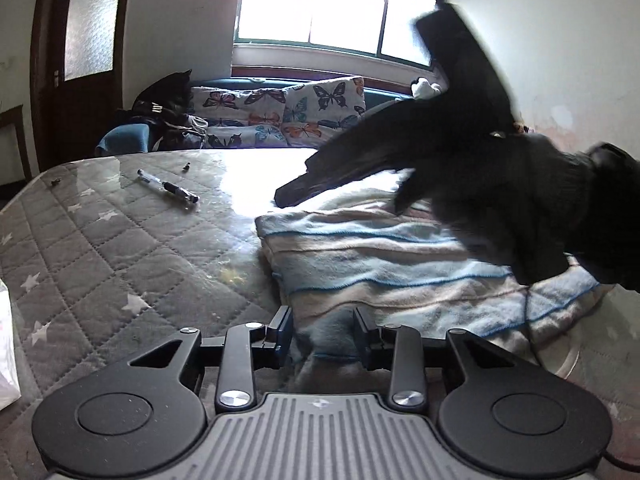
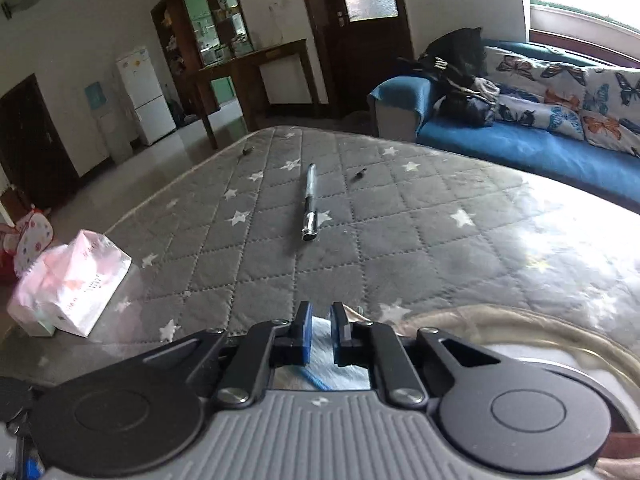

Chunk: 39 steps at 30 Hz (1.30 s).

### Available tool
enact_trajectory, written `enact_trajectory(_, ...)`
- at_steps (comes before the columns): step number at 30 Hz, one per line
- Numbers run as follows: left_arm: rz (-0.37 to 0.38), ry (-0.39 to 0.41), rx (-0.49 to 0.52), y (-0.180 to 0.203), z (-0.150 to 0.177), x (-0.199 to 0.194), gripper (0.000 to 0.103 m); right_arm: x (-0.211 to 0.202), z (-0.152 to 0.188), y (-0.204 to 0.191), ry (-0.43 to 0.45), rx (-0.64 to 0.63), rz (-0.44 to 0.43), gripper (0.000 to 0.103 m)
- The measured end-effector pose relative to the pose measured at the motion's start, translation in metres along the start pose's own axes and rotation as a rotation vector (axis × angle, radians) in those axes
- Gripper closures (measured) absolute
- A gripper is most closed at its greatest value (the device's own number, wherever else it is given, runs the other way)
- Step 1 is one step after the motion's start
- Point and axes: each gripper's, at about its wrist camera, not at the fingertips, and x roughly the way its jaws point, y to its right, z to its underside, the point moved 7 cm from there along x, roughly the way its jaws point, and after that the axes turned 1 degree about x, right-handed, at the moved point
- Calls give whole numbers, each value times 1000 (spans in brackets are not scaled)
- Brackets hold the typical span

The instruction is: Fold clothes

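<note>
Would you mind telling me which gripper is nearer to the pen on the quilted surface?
Probably the right. The pen lies straight ahead of the right gripper; from the left gripper it lies far off, up and left.

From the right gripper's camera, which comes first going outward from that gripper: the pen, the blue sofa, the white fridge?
1. Pen: straight ahead of the right gripper, lying on the grey quilted surface.
2. Blue sofa: beyond the surface's far edge, on the right.
3. White fridge: far left, against the back wall.
</note>
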Motion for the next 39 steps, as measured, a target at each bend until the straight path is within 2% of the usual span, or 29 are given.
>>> enact_trajectory(6, -27, 2, -94, -22, -25, 9, 70, -31, 26, -3, -45, -81, 40, 93)
enact_trajectory(13, -12, -87, -84, -31, -40, 52, 74, -35, 62, -20, -89, -102, 26, 93)
enact_trajectory(16, -30, -128, -54, -33, -35, 65, 74, -35, 68, -28, -83, -84, -4, 91)
enact_trajectory(22, -35, -127, -24, -31, -32, 66, 74, -45, 86, -63, -69, -195, -53, 91)
enact_trajectory(28, -37, -124, -28, -32, -33, 67, 74, -58, 103, -93, -88, -248, -131, 92)
enact_trajectory(31, -48, -123, -30, -33, -35, 66, 72, -70, 109, -97, -87, -253, -143, 91)
enact_trajectory(36, -70, -63, 2, -24, -45, 46, 74, -99, 108, -76, -50, -212, -76, 90)
enact_trajectory(39, -31, -23, 28, -4, -52, 31, 74, -111, 113, -47, -53, -165, 16, 90)
